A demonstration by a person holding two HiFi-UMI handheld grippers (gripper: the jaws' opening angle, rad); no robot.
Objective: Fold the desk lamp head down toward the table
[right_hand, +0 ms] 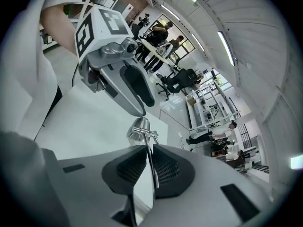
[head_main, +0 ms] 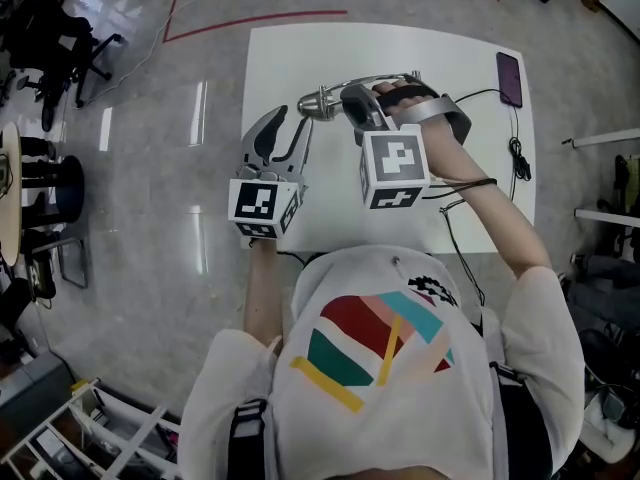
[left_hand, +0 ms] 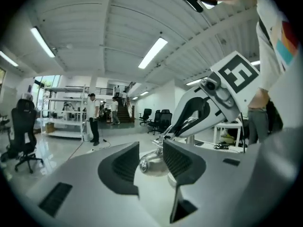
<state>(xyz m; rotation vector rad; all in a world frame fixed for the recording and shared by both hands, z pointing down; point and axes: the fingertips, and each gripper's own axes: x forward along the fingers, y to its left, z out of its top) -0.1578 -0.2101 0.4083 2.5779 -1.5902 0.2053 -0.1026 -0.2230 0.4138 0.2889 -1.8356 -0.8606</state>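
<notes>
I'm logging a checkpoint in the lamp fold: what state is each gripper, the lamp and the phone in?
Left gripper: open, lamp head just beyond its jaws.
Right gripper: shut on the lamp arm.
Lamp head: ungripped, no glow visible.
Phone: lying flat, no lit screen.

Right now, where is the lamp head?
In the head view, the lamp head is over the white table, between the open left gripper and the right gripper clamping the lamp arm.
</notes>
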